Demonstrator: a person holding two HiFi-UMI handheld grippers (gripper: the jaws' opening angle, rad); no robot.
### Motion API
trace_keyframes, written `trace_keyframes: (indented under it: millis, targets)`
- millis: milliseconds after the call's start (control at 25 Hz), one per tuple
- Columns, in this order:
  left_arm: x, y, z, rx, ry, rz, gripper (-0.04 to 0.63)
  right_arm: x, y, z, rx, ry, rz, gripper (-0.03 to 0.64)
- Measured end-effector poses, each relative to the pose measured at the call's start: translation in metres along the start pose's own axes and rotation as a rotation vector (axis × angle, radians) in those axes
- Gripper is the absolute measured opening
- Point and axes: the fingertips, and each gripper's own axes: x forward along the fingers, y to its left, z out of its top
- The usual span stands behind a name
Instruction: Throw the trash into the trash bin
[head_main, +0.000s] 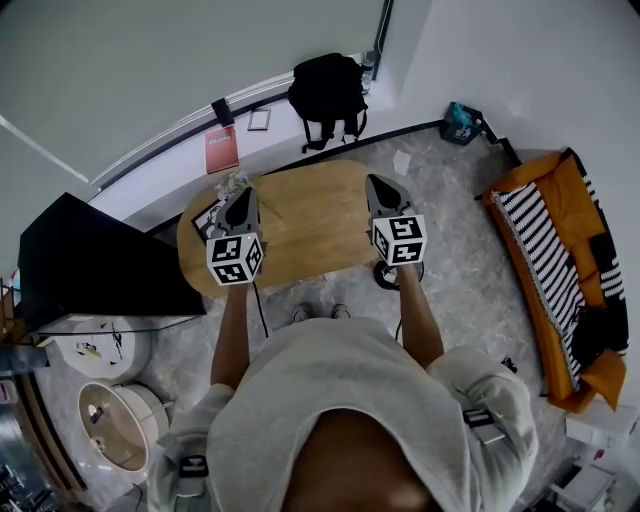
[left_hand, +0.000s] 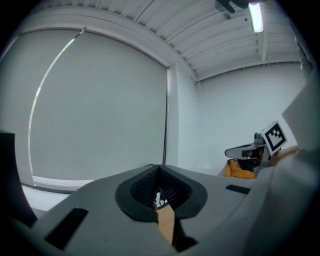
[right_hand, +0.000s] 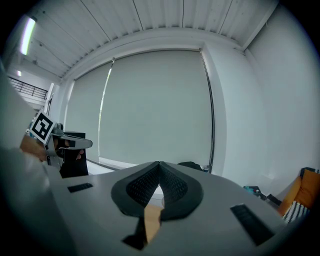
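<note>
trash: crumpled paper (head_main: 232, 182) sits on the wooden table (head_main: 310, 215), just by the left gripper (head_main: 240, 195) tip | feel: likely light, soft, squashy, so pinch its middle | left gripper: closed tight, holding nothing | right gripper (head_main: 376, 183): closed tight, holding nothing

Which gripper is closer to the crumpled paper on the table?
The left gripper: the crumpled paper lies just past its tips; the right gripper is across the table.
</note>
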Motion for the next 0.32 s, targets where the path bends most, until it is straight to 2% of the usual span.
trace_keyframes:
  millis: [320]
  targets:
    - [0.0032, 0.0006, 0.005, 0.005, -0.01, -0.006, 0.018, 0.0033, 0.0043, -0.0022, -0.005, 0.009, 0.008, 0.028]
